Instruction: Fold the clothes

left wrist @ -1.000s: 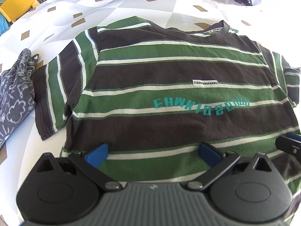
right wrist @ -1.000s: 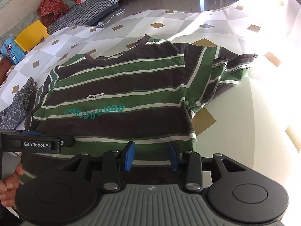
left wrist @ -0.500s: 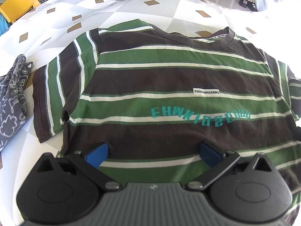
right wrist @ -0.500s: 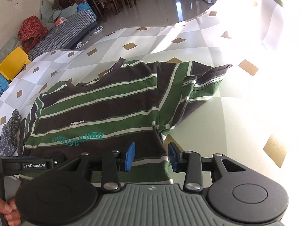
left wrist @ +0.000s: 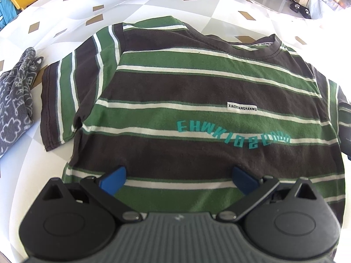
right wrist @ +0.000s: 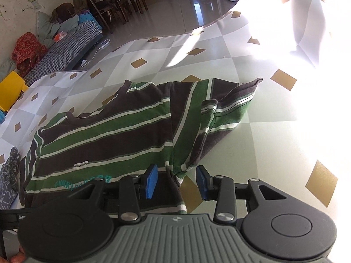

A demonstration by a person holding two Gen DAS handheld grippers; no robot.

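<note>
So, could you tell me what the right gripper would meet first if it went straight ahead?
Probably the striped T-shirt: its side seam, below the crumpled sleeve, lies between the right gripper's open fingers, though depth is unclear.

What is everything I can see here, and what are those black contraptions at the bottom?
T-shirt: one, brown, green and white stripes, teal lettering, spread flat on the table, one sleeve rumpled.
Tablecloth: one, white and grey checks with gold diamonds, under the shirt.
Grey patterned cloth: one, beside the shirt's flat sleeve.
Yellow chair: one, beyond the table.
Checked sofa: one, black and white, background.
Red cloth: one, heaped beside the sofa.
Left gripper: black, blue pads, open over the hem.
Right gripper: black, blue pads, open around the shirt's side edge.
</note>
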